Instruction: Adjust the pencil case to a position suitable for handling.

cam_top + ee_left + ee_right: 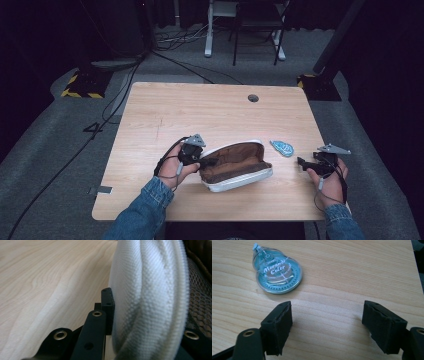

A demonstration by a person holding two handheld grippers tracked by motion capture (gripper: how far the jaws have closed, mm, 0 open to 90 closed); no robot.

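Black grippers, brass eyelets; denim sleeves (145, 210)

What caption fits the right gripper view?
Open hand-held gripper hovering over the wooden table, just short of a teal correction tape dispenser.

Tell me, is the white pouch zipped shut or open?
Open. The white pouch gapes along its top, showing its brown lining, and the left gripper pinches its rim.
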